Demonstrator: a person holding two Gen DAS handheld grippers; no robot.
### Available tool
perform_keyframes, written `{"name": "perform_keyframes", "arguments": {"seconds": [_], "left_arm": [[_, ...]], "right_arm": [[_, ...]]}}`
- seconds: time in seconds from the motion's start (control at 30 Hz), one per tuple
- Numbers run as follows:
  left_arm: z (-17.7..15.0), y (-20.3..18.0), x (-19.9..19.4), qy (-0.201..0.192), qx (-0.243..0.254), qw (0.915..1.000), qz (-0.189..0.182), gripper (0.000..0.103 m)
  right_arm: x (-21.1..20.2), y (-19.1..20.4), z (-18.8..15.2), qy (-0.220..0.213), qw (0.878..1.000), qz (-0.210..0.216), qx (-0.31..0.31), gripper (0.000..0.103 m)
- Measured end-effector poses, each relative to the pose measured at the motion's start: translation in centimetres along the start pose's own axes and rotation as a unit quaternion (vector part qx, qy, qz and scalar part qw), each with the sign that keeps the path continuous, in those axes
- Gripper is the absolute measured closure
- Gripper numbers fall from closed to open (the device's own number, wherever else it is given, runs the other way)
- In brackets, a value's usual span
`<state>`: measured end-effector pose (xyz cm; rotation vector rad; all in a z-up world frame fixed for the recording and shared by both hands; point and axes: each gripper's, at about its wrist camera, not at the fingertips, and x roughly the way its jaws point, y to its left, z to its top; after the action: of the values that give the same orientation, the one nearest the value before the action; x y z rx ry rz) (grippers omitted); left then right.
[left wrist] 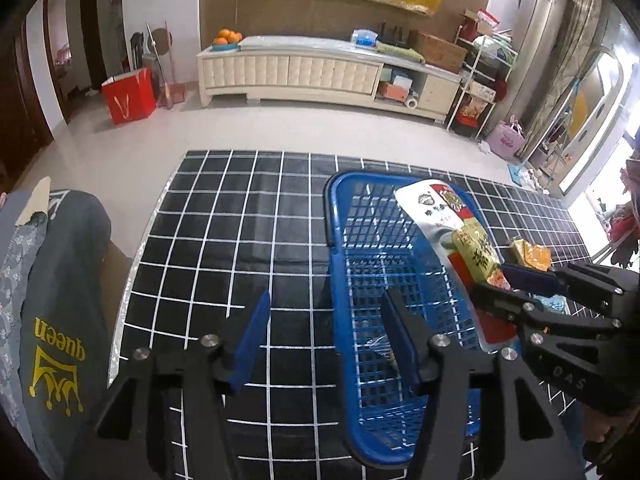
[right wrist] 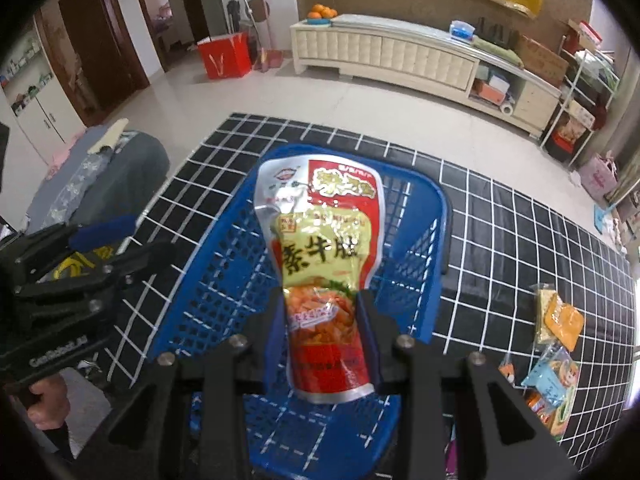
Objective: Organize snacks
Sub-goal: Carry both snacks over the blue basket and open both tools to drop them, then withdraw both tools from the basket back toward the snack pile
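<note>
Right gripper [right wrist: 322,316] clamps a snack pouch [right wrist: 320,248] over the blue basket [right wrist: 224,264] — left gripper [left wrist: 326,334] open, empty — next: lower, release.

Both views were bright and mostly sharp, with daylight flooding in from the window [left wrist: 600,184] at the right edge, blown out to white. Glare streaked the shiny snack packet [right wrist: 320,264]. Straight lines bowed outward, and the corners fell to black.

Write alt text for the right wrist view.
The right gripper is shut on a red and yellow snack pouch above a blue basket on a black grid tablecloth. More snack packets lie to the right.
</note>
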<state>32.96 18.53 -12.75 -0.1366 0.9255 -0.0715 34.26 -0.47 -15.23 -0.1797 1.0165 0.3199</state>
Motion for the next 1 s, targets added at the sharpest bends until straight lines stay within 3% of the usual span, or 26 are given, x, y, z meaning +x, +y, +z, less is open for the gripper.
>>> {"name": "perform_keyframes", "arguments": {"seconds": [0.2,0.37,0.43,0.47,0.5,0.77,1.0], "left_arm": [[-0.1,0.3,1.9,0.01,-0.004,0.9999,-0.001,0.048],[-0.3,0.3,3.3,0.022,-0.009,0.9997,0.0,0.048],[-0.4,0.4,3.7,0.025,-0.012,0.9996,-0.002,0.048],[-0.4,0.4,3.7,0.026,-0.014,0.9996,-0.002,0.048],[-0.4,0.4,3.7,0.029,-0.016,0.9995,0.0,0.048],[-0.7,-1.3,0.9,0.018,-0.002,0.9998,0.003,0.048],[-1.6,-5.0,-3.1,0.005,0.021,0.9998,-0.003,0.048]], "right_arm": [[2.0,-0.3,0.2,0.015,1.0,-0.005,0.0,0.062],[2.6,0.0,0.3,0.005,0.999,-0.038,-0.027,0.058],[2.6,-0.1,0.4,0.002,0.999,-0.045,-0.03,0.051],[2.7,-0.1,0.4,0.006,0.998,-0.048,-0.034,0.039],[2.6,-0.1,0.3,0.006,0.998,-0.05,-0.036,0.033],[-2.0,-1.8,-0.7,-0.02,0.999,-0.045,-0.004,0.027],[-7.9,-3.2,-2.9,-0.047,0.997,-0.051,0.012,0.025]]}}
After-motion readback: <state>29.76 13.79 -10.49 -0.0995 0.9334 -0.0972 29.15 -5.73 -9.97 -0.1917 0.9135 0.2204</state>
